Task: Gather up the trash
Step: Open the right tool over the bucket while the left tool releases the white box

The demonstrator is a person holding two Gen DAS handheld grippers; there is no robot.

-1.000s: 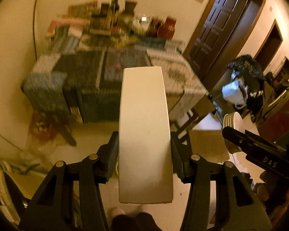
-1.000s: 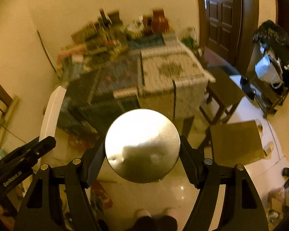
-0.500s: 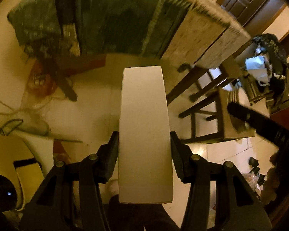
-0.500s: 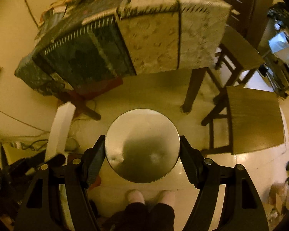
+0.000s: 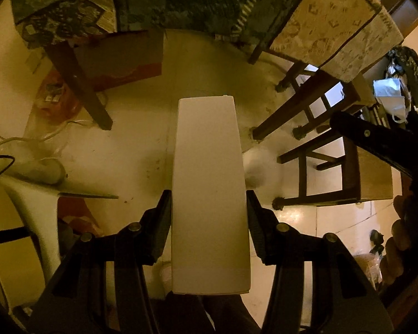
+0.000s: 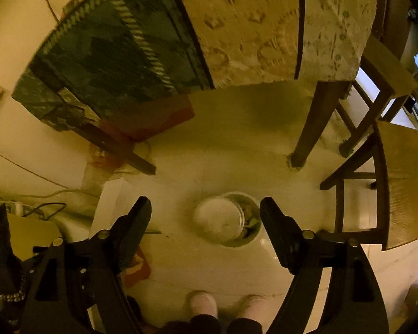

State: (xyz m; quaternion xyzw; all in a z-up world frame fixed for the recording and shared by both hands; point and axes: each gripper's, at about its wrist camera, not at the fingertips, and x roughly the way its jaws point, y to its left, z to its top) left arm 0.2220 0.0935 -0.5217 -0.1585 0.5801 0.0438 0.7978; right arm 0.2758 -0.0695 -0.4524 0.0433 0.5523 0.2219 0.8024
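White box (image 5: 210, 194) clamped upright across its narrow width in the left gripper (image 5: 209, 194), both pads pressed flat to its sides, long axis running straight out along the fingers and down toward the floor (image 5: 131, 144). Top end well clear of the jaws, bottom end hanging back toward the camera.

Round bin (image 6: 252, 214) on the floor, seen from straight above, scraps showing along its right inner edge. Pale disc (image 6: 218, 220) covering most of its mouth: whether dropping in or already lying on the trash, cannot tell. Right gripper (image 6: 204, 203) directly over the bin, jaws opening, nothing touching either pad, disc clear of both and below them.

From the left wrist view, blurred pale round shape (image 5: 260, 167) just right of the box, near the foot of a chair (image 5: 370, 175): probably that same bin, too smeared to be sure. So, judged from both views, bin off to the right of the box and lower, not under it. Right hand nearer, but empty; box in the left.

Both grippers pitched steeply down. Next move likely a shift of the left hand rightward until the long end of the box points into the bin's mouth, then letting go. Risk: crowding the right gripper's finger (image 5: 376, 144).
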